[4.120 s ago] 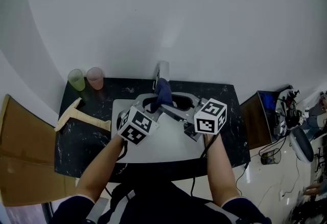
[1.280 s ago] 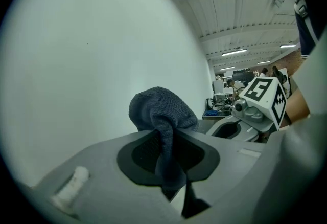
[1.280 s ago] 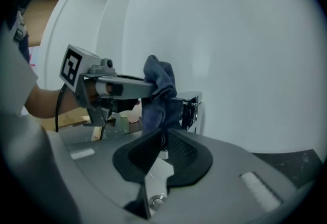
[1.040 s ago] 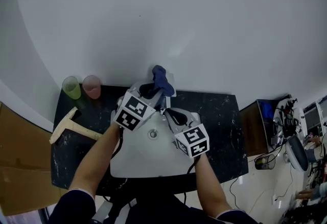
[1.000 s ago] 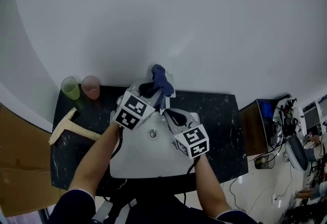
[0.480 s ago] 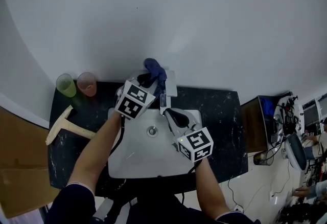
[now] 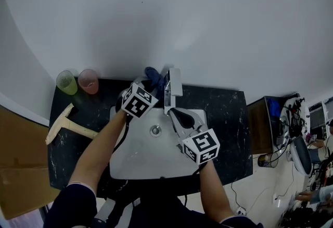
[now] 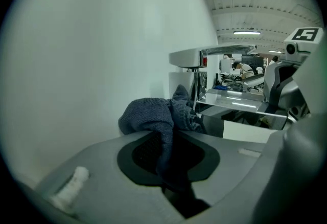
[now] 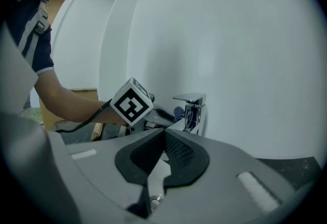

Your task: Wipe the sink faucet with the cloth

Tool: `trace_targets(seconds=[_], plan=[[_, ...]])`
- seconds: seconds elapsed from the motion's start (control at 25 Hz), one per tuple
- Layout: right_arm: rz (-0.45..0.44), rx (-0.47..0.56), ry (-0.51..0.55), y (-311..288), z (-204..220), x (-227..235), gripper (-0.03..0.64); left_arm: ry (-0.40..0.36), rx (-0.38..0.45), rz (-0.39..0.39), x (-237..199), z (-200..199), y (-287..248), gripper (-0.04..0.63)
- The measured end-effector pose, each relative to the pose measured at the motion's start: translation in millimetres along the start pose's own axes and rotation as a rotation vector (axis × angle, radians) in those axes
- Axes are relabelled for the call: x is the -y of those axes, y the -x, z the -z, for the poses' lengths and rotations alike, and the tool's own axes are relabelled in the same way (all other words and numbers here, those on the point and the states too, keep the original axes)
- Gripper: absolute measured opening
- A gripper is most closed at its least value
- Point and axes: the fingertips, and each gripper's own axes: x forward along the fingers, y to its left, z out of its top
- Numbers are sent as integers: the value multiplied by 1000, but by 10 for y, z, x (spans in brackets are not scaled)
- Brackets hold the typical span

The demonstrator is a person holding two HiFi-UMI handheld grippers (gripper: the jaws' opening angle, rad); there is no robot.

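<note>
A chrome faucet point(image 7: 172, 88) stands at the back of the white sink point(image 7: 140, 156). My left gripper point(image 7: 150, 84) is shut on a dark blue cloth point(image 7: 152, 74), low against the faucet's left side. In the left gripper view the cloth point(image 8: 156, 115) bunches out past the jaws and touches the faucet point(image 8: 203, 67) body under the lever. My right gripper point(image 7: 175, 115) hovers over the basin in front of the spout, shut with nothing in it. From the right gripper view its jaws point(image 9: 164, 138) point at the faucet point(image 9: 190, 110), with the cloth point(image 9: 178, 113) just left of it.
A green cup point(image 7: 66, 82) and a pink cup point(image 7: 88, 80) stand at the back left of the dark counter point(image 7: 223, 123). A wooden T-shaped tool point(image 7: 63, 125) lies left of the sink. The drain point(image 7: 155, 129) sits mid-basin. A white wall rises right behind the faucet.
My left gripper has come down with the cloth, from above the faucet's top to its left side near the base. The right gripper has stayed put.
</note>
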Motion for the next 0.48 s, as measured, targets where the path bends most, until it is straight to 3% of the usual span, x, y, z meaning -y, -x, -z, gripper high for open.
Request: trace_targets(seconds=[0.28,0.48], plan=[[-3,9,-4,7,1,-9,6,-103,-154,13,89,296,-121,60],[0,15,-7,1,1,-7,6,-106,-176,29,98,340,-149,60]])
